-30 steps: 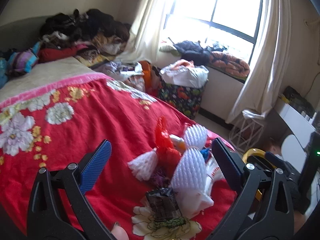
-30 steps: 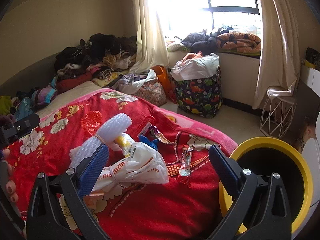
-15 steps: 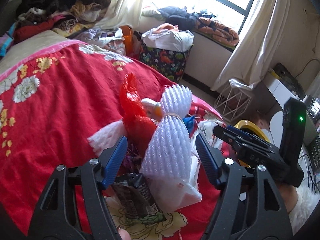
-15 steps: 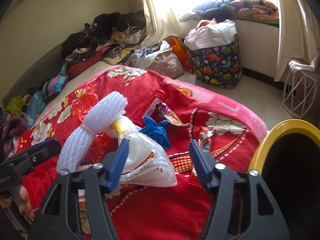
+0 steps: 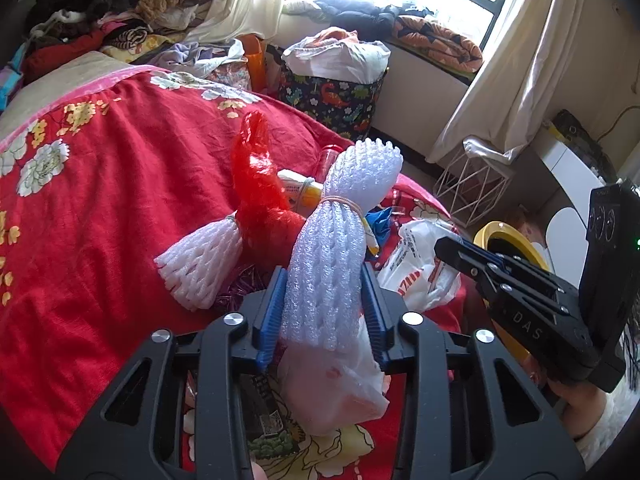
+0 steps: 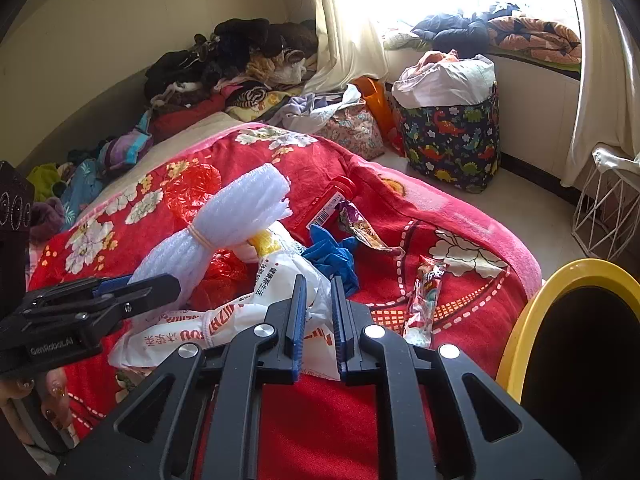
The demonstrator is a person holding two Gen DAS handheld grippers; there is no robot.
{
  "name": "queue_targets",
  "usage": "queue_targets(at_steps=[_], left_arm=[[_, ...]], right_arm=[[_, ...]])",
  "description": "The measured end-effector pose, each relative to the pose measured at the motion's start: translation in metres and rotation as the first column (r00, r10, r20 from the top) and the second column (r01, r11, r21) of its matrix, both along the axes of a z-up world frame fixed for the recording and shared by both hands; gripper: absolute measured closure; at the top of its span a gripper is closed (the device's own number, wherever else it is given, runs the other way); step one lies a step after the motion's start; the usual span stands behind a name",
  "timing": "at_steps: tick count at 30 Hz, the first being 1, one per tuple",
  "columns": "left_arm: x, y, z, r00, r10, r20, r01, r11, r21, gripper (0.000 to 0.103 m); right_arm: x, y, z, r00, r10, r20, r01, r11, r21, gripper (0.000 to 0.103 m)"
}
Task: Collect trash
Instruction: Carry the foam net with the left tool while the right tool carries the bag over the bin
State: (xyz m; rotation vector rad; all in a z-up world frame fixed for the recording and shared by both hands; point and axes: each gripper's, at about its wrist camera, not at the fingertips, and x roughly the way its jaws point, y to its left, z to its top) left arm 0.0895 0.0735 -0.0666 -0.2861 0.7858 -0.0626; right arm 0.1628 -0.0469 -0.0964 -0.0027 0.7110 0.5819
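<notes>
Trash lies in a heap on the red floral blanket (image 5: 100, 200). My left gripper (image 5: 323, 300) is shut on a white foam-net bundle (image 5: 336, 248) tied with a rubber band; the bundle also shows in the right wrist view (image 6: 224, 232). My right gripper (image 6: 318, 316) is shut on a white printed plastic bag (image 6: 288, 280); the bag also shows in the left wrist view (image 5: 420, 276). A red plastic bag (image 5: 260, 192), a second foam net (image 5: 200, 268), a blue glove (image 6: 334, 258) and snack wrappers (image 6: 422, 296) lie around them. The yellow-rimmed bin (image 6: 568, 344) stands at the right.
A dinosaur-print basket (image 6: 452, 136) full of laundry stands on the floor by the window. A white wire stool (image 6: 604, 216) is beside the curtain. Clothes (image 6: 240, 64) are piled at the far end of the bed. A dark wrapper (image 5: 264, 412) lies under my left gripper.
Both grippers moved forward and down into the heap and shut: the left onto the foam-net bundle, the right onto the white plastic bag.
</notes>
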Motion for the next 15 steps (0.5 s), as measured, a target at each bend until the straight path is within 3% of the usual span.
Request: queue_targets(at_steps=[15], left_arm=[[-0.018, 0.003, 0.048, 0.987, 0.010, 0.160, -0.004, 0.999, -0.038, 0.080]], right_arm=[[-0.027, -0.046, 0.033, 0.990, -0.124, 0.067, 0.118, 0.989, 0.090, 0.092]])
